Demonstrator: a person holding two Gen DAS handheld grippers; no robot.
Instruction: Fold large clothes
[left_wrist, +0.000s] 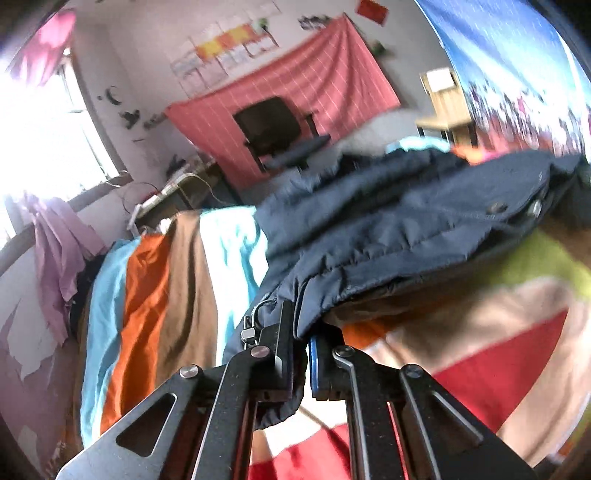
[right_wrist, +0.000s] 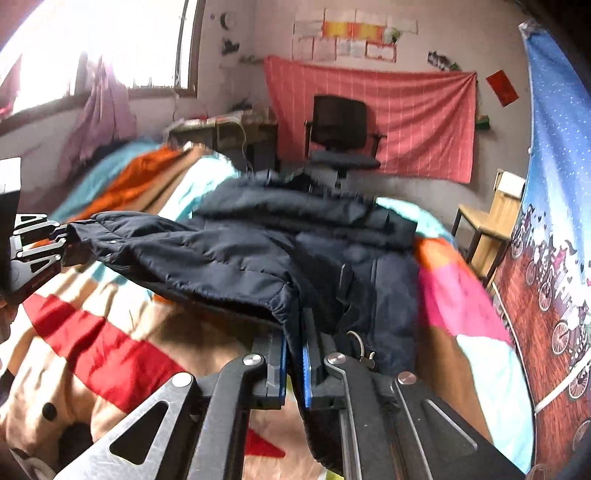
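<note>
A dark navy padded jacket (right_wrist: 258, 236) lies on a bed with its near hem lifted off the cover. My right gripper (right_wrist: 294, 363) is shut on the hem's gathered right corner, the cloth pinched between its blue pads. My left gripper (left_wrist: 301, 356) is shut on the hem's other corner, beside a metal zip pull (left_wrist: 248, 330). In the right wrist view the left gripper (right_wrist: 61, 242) shows at the far left edge, holding the jacket's edge up. The jacket (left_wrist: 399, 221) hangs stretched between the two grippers, and its far part still rests on the bed.
The bed cover (right_wrist: 103, 347) has red, orange, brown, turquoise and pink patches. A black office chair (right_wrist: 340, 129) stands past the bed before a pink wall cloth (right_wrist: 417, 122). A wooden chair (right_wrist: 491, 229) is at the right, a bright window (right_wrist: 110, 44) at the left.
</note>
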